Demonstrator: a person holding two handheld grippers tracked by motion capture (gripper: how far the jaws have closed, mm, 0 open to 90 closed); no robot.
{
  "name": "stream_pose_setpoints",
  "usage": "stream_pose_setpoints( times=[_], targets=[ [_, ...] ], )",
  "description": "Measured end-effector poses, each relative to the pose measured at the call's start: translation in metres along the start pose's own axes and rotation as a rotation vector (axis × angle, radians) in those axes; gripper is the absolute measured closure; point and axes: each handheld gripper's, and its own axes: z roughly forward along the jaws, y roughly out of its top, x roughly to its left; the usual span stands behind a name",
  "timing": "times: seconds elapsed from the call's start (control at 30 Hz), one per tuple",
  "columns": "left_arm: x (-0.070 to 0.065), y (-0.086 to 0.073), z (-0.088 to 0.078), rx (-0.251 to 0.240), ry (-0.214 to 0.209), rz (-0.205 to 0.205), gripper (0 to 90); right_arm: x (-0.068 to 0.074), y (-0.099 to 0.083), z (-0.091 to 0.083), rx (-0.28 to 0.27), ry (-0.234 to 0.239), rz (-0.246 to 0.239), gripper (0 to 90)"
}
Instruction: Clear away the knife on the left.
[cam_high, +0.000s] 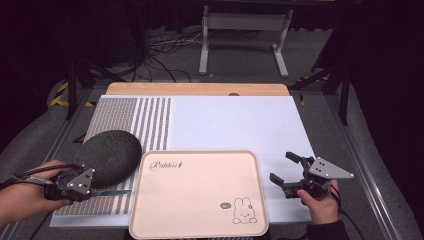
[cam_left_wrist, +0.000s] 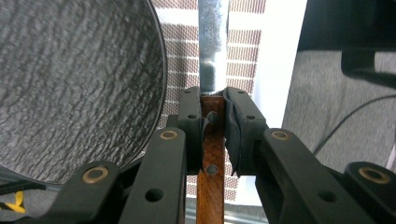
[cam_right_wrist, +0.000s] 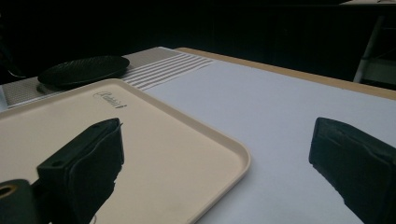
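High view: you sit at the near edge of a white-covered table (cam_high: 235, 120), a gripper in each hand. Your left gripper (cam_high: 100, 191) lies at the near left, jaws clamped on the brown wooden handle of a table knife (cam_high: 112, 192) whose grey metal blade points right, its tip just short of the left rim of a pale pink rectangular plastic tray (cam_high: 198, 229). That tray sits at the near centre, printed with a script word at its far left corner and a small rabbit drawing at its near right corner.

Just beyond your left hand (cam_high: 22, 195) a dark grey, ribbed round plate (cam_high: 112, 155) rests on a brown-and-white striped cloth mat (cam_high: 150, 120) that covers the table's left part.

Left gripper view: the jaws of your left gripper (cam_left_wrist: 213, 135) press against both sides of the knife (cam_left_wrist: 212, 154), two rivets showing in its handle, the blade running away over the striped mat (cam_left_wrist: 243, 51) with the plate (cam_left_wrist: 74, 84) close on the left.

Your right gripper (cam_high: 285, 172) hovers just right of the tray, jaws spread wide and holding nothing, your right hand (cam_high: 320, 202) beneath it.

Right gripper view: your right gripper (cam_right_wrist: 215, 154) shows its two black pads well apart, one over the tray (cam_right_wrist: 187, 144), the other over the white table cover (cam_right_wrist: 280, 112), with the plate (cam_right_wrist: 84, 70) far off on the mat (cam_right_wrist: 173, 65).
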Motion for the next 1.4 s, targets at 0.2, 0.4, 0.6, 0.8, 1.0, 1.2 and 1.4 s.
stream_pose_setpoints(
  times=[0.2,0.4,0.6,0.8,1.0,1.2,1.4],
  targets=[
    [0.002,0.004,-0.008,-0.081,-0.055,-0.092,77.8,0.000,0.000,0.000,0.000,0.001,0.002,3.9],
    [0.004,0.010,-0.014,-0.137,-0.091,-0.178,77.8,-0.001,0.000,-0.001,-0.001,0.000,0.005,3.9],
    [0.005,0.021,-0.021,-0.183,-0.117,-0.280,77.8,-0.001,0.000,-0.001,0.000,0.000,0.004,3.9],
    [0.005,0.029,-0.028,-0.240,-0.153,-0.352,77.8,-0.001,-0.001,0.000,0.005,-0.002,0.002,3.9],
    [0.004,0.045,-0.028,-0.244,-0.168,-0.452,77.8,-0.001,-0.001,-0.001,0.003,0.001,0.001,3.9],
    [0.001,0.061,-0.026,-0.255,-0.171,-0.477,77.8,-0.001,-0.001,-0.001,0.003,0.003,0.000,3.9],
    [-0.004,0.078,-0.024,-0.264,-0.143,-0.473,77.8,-0.001,-0.001,-0.001,0.005,0.003,0.000,3.9]
  ],
)
